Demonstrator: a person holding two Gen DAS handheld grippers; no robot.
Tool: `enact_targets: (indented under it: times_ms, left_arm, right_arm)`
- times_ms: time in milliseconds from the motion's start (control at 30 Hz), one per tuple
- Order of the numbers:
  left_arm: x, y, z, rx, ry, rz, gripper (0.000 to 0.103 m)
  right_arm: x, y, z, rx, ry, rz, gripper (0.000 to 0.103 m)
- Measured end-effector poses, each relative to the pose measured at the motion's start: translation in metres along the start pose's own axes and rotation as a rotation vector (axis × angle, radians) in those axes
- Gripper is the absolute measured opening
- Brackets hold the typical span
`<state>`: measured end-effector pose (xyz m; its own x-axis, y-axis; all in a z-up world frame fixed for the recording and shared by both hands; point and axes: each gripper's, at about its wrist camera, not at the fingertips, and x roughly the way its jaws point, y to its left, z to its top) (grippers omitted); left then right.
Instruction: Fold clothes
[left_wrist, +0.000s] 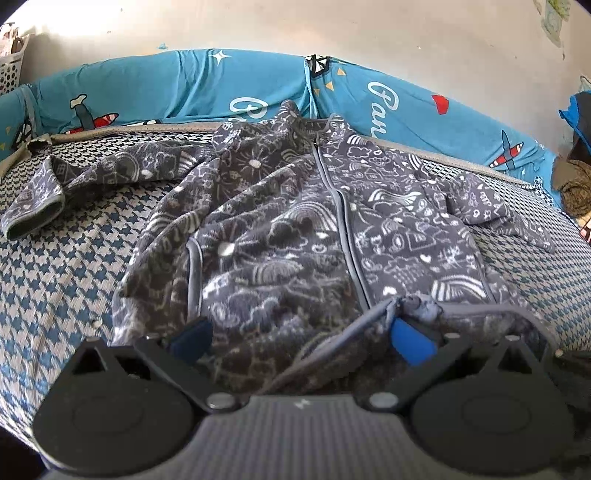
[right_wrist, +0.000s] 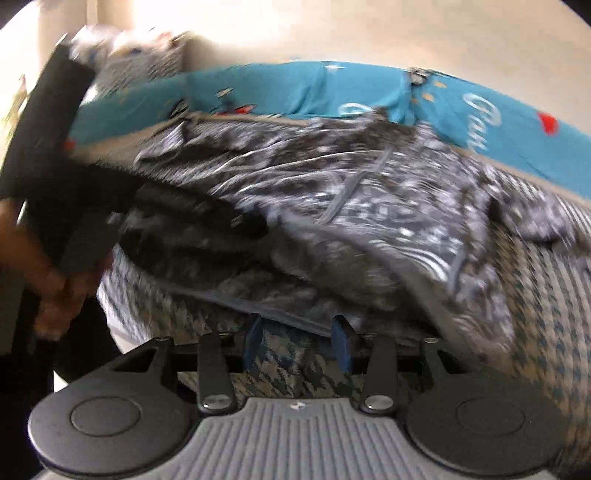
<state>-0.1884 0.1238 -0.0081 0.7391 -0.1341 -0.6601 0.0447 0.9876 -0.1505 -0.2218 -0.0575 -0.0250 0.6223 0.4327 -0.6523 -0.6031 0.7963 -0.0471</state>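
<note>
1. A grey fleece zip jacket (left_wrist: 295, 221) with a white doodle print lies spread on a bed (left_wrist: 66, 266) covered in blue-and-cream houndstooth, straight ahead of the left claw (left_wrist: 299, 338).
2. The left claw stands wide apart. Its right blue fingertip (left_wrist: 410, 339) sits under a bunched bit of the jacket's hem; whether the fabric is caught there or only draped is hard to tell. The left finger is half buried in fleece.
3. The jacket's left sleeve (left_wrist: 44, 199) stretches out far to the left of the left claw; the right sleeve is crumpled off to the right.
4. The right-wrist view is heavily smeared. The right claw (right_wrist: 299, 341) is part-way apart, with the jacket's lower edge (right_wrist: 280, 314) at its blue fingertips (right_wrist: 341, 343); I cannot tell if they pinch it.
5. To the right claw's left, a person's hand (right_wrist: 59, 288) holds the other tool's handle, blurred and cut off at the frame edge.
6. A turquoise cartoon-print cushion (left_wrist: 406, 107) runs along the wall beyond the jacket.
</note>
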Motion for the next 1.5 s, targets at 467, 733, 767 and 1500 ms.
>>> enact_targets:
  times_ms: [467, 733, 767, 1500]
  left_arm:
    - [0.010, 0.009, 0.013, -0.044, 0.005, -0.017, 0.103]
    - [0.013, 0.009, 0.016, -0.061, 0.002, -0.023, 0.103]
    - [0.013, 0.009, 0.015, -0.062, 0.002, -0.025, 0.103]
    - [-0.036, 0.024, 0.007, -0.128, -0.106, -0.121, 0.103]
  right_arm:
    - [0.036, 0.025, -0.005, -0.355, 0.011, -0.068, 0.040]
    - [0.042, 0.027, -0.001, -0.373, -0.028, -0.064, 0.013]
    - [0.041, 0.028, -0.001, -0.375, -0.030, -0.072, 0.006]
    - [0.005, 0.036, -0.013, -0.335, 0.044, 0.112, 0.004]
